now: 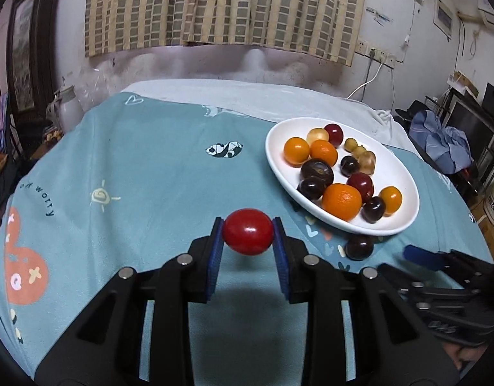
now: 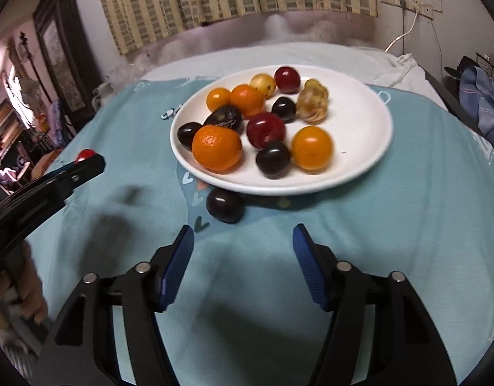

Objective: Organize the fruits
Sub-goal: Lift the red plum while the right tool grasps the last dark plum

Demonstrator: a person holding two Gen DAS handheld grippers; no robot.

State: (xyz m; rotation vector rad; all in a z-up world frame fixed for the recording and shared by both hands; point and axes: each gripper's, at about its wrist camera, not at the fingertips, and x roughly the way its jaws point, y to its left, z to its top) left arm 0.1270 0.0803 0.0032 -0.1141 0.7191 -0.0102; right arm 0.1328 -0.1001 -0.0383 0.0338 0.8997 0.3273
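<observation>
One white plate (image 2: 369, 148) carries four orange fruits (image 2: 216, 148), four dark fruits (image 2: 272, 159), two red fruits (image 2: 266, 130) and some pale yellow pieces (image 2: 311, 104) too clustered to count. Off the plate are one loose dark fruit (image 2: 224, 204), on the cloth (image 2: 375, 241) at the plate's near edge, and one lone red fruit (image 1: 248, 231).

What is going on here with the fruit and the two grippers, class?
A person is sorting fruit with two hand-held grippers. The left gripper is shut on a red fruit, held above the blue cloth. The right gripper is open and empty, pointing toward a dark fruit that lies on the cloth just outside the white plate. The plate already holds a mix of orange, dark, red and yellowish fruits.
</observation>
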